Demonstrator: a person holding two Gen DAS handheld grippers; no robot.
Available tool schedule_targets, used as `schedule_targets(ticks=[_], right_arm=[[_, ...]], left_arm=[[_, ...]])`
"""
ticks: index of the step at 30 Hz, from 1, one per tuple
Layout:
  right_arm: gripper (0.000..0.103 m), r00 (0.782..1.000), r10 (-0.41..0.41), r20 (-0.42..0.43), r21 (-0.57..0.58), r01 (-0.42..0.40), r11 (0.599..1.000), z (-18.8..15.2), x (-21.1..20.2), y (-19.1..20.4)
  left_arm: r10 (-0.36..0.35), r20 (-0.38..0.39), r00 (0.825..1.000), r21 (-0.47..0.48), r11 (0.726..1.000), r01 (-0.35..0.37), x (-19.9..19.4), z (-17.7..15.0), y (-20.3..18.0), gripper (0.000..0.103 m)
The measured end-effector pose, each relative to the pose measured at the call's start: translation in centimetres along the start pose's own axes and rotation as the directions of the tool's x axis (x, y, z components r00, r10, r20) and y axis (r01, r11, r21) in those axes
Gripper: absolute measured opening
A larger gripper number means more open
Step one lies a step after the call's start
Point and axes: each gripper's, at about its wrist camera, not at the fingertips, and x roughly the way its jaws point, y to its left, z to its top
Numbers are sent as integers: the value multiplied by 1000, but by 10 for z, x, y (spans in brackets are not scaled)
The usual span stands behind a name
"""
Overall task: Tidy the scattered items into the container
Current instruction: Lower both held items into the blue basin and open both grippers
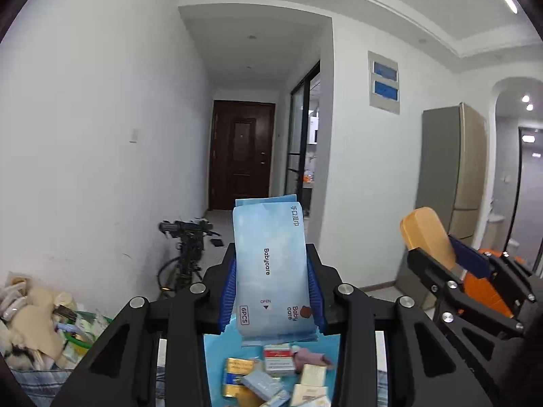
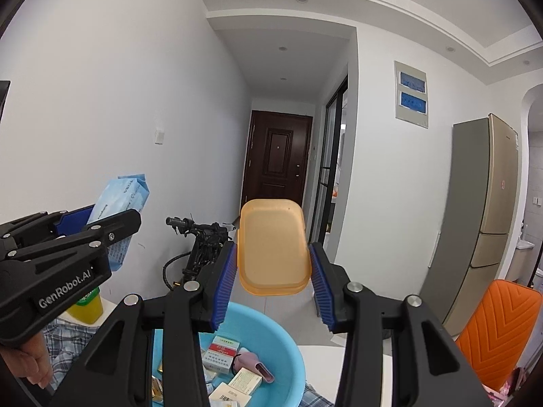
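Note:
My left gripper (image 1: 271, 254) is shut on a light blue Babycare wipes pack (image 1: 269, 271), held upright above a blue basin (image 1: 217, 346). Several small boxes (image 1: 278, 359) lie in the basin. My right gripper (image 2: 271, 249) is shut on an orange plastic tray (image 2: 271, 237), held up over the same blue basin (image 2: 288, 339), where boxes (image 2: 220, 352) and a pink item (image 2: 253, 366) lie. In the right wrist view the left gripper (image 2: 112, 217) with the wipes pack (image 2: 125, 193) is at the left. In the left wrist view the right gripper (image 1: 437, 254) and tray (image 1: 424, 234) are at the right.
A black bicycle (image 2: 200, 237) leans on the wall ahead. An orange chair (image 2: 499, 325) and a tall fridge (image 2: 485, 210) stand to the right. A yellow jar (image 2: 85, 305) sits on a plaid cloth (image 2: 68, 339). A pile of clutter (image 1: 34, 315) lies to the left.

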Motion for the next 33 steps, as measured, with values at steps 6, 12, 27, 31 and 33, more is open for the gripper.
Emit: schedule_targets(ticks=[6, 12, 27, 31, 33], right_arm=[[42, 998, 45, -33, 71, -43, 997, 21, 7, -15], [42, 992, 71, -102, 170, -53, 984, 38, 23, -41], [41, 760, 315, -568, 254, -202, 946, 24, 102, -64], [41, 650, 325, -686, 242, -218, 946, 10, 114, -56], [41, 606, 321, -728, 250, -201, 947, 2, 121, -55]], left_arm=[[38, -82, 996, 60, 998, -33, 9, 15, -10, 39], [64, -159, 985, 8, 998, -64, 24, 23, -2, 39], [94, -642, 761, -12, 991, -133, 96, 29, 5, 38], [88, -734, 673, 6, 992, -123, 108, 7, 4, 39], [110, -761, 640, 44, 992, -118, 116, -3, -2, 39]])
